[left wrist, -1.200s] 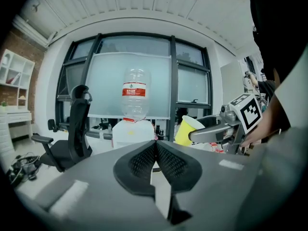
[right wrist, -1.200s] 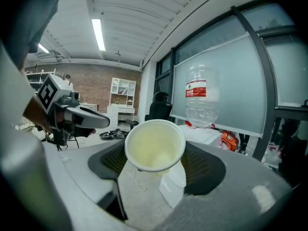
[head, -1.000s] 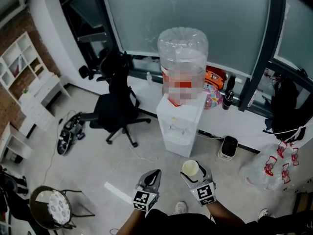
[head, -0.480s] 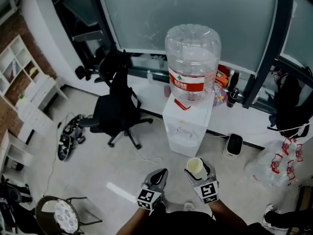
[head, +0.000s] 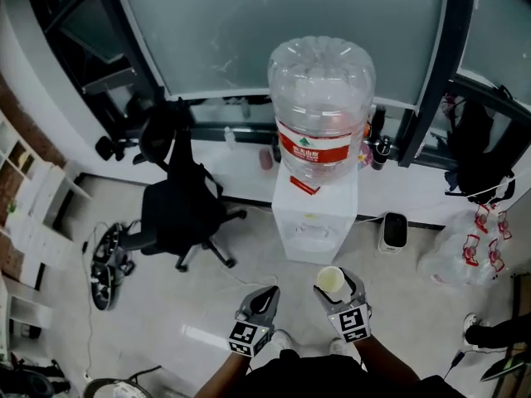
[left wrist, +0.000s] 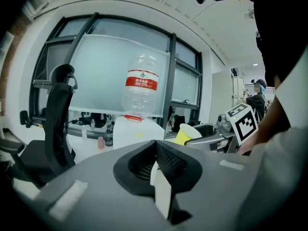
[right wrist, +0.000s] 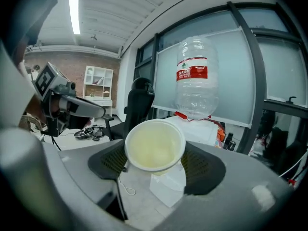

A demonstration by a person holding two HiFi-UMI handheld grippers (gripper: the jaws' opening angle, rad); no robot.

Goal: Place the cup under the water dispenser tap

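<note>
A pale yellow paper cup [head: 330, 281] sits upright between the jaws of my right gripper [head: 335, 288], which is shut on it; its empty inside fills the right gripper view [right wrist: 154, 146]. The white water dispenser [head: 314, 222], topped by a clear bottle with a red label [head: 321, 98], stands on the floor just ahead of the cup, and its tap recess faces me. My left gripper [head: 262, 298] hangs beside the right one, jaws together and empty. From the left gripper view the cup [left wrist: 187, 133] shows to the right of the dispenser [left wrist: 134, 131].
A black office chair [head: 178, 206] stands left of the dispenser. A small white device [head: 393, 230] and a plastic bag with red print [head: 465, 251] lie on the floor to its right. Behind runs a white ledge [head: 241, 160] with small bottles, under the frosted window.
Both grippers have moved forward towards the dispenser, which now stands closer and more centred. The cup stays in the right gripper. The chair has slid leftwards in view.
</note>
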